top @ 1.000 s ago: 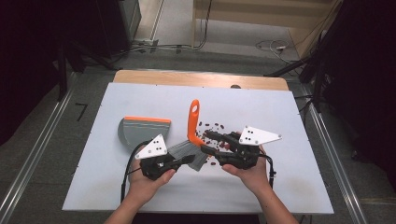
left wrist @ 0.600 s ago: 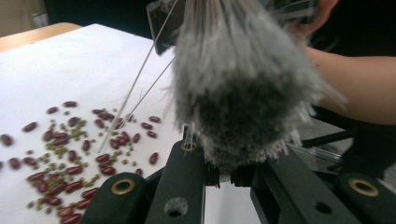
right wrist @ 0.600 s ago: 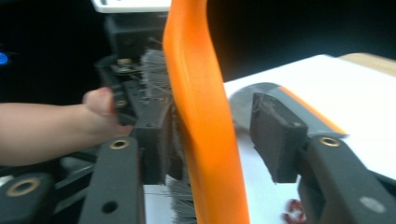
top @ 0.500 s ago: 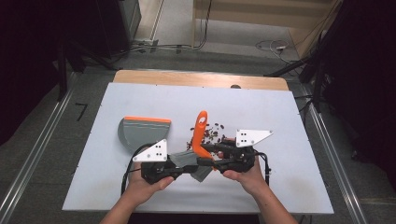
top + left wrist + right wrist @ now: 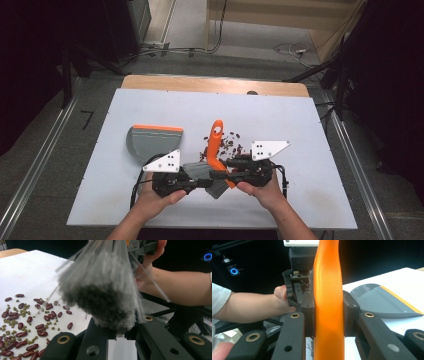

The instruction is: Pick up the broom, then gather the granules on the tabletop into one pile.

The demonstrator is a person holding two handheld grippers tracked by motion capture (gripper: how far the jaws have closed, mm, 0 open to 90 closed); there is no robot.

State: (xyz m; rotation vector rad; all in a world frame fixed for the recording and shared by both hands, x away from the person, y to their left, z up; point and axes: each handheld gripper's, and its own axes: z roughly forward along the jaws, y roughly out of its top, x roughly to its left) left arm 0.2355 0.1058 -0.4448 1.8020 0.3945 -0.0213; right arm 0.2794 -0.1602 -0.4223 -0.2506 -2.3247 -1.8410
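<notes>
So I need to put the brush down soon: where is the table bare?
Bare white table runs along the far edge beyond the dustpan, and on the right past the right gripper. It is crowded mid-table around the beans and the brush, which both grippers clamp.

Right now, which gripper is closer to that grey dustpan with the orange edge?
Left. The left gripper sits just below the dustpan, gripping the brush's bristles. The right gripper is farther right, past the brush handle it clamps.

Orange brush handle [image 5: 215,146], grey bristles [image 5: 105,290], grey dustpan [image 5: 152,145] with orange edge, dark red beans [image 5: 30,322], white table [image 5: 150,107]
</notes>
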